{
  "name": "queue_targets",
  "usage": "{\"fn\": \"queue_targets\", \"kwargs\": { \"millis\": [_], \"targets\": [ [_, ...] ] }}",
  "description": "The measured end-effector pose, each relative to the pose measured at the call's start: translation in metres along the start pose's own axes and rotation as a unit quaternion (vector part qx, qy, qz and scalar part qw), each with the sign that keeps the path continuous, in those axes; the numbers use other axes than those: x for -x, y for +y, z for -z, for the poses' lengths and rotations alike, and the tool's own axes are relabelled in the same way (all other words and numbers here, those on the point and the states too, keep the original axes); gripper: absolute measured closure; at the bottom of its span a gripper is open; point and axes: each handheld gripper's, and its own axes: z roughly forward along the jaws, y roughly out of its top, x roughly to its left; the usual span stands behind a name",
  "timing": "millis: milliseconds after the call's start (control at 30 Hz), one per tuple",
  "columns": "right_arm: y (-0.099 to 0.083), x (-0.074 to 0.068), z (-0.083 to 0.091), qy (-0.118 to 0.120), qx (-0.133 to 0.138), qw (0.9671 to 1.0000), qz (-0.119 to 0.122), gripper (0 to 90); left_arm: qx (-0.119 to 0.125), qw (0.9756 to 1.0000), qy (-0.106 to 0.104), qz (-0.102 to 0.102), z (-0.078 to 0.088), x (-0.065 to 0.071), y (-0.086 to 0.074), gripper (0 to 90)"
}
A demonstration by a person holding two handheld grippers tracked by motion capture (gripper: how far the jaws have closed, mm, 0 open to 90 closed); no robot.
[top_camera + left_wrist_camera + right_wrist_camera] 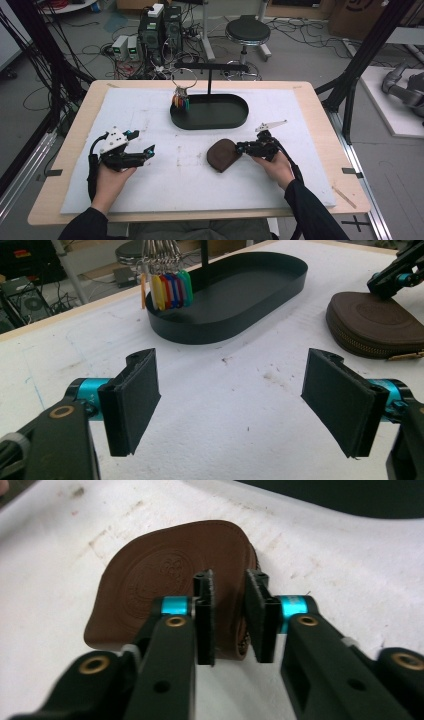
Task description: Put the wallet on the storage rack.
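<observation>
The step in hand looks like taking hold of the brown leather zip pouch (223, 155), a rounded, flat case with an embossed round seal on its face and a brass-coloured zipper along its edge. It lies flat on the white padded mat (150, 120) that covers the light wooden worktop (75, 130), near the front middle, just in front of the black oval metal tray (235, 120).

The right gripper (229, 622) sits at the pouch's right edge, as the high view shows it. Its jaws are narrowed to a slim gap and straddle the zippered rim; whether the pads already press on the leather cannot be told from the right gripper view, since a sliver of space shows between them. The left gripper (240, 405) rests well apart to the left with its jaws spread wide and nothing between them.

The next move probably calls for pinching the rim firmly before any lift, because the leather is smooth and the case thin, so a shallow bite could slip.

The tray has a low plain wall and carries a thin upright post with a crossbar, from which a steel ring of bright plastic key tags (167, 287) hangs.
</observation>
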Motion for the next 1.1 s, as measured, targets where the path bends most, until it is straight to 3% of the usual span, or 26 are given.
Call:
{"fn": "queue_targets", "kwargs": {
  "millis": [200,467,600,800,967,1100],
  "targets": [
    [0.003,-0.011,0.010,-0.014,0.032,0.9986,0.040,88.5,0.001,0.9999,-0.010,0.000,-0.005,0.003,0.002,22.7],
    [0.006,-0.028,0.022,-0.007,0.065,0.9945,0.082,90.0,0.003,0.9995,-0.032,-0.002,-0.015,0.012,0.007,22.7],
    [0.007,-0.036,0.025,0.000,0.079,0.9918,0.101,90.0,0.003,0.9990,-0.043,-0.008,-0.020,0.017,0.010,22.7],
    [0.008,-0.046,0.029,0.013,0.091,0.9853,0.144,90.0,0.012,0.9974,-0.071,-0.008,-0.026,0.025,0.014,22.7],
    [0.008,-0.053,0.032,0.033,0.095,0.9804,0.170,90.0,0.022,0.9947,-0.099,-0.010,-0.032,0.031,0.019,22.7],
    [0.007,-0.056,0.035,0.043,0.096,0.9778,0.181,90.0,0.026,0.9900,-0.139,-0.011,-0.041,0.037,0.023,22.7]
  ]
}}
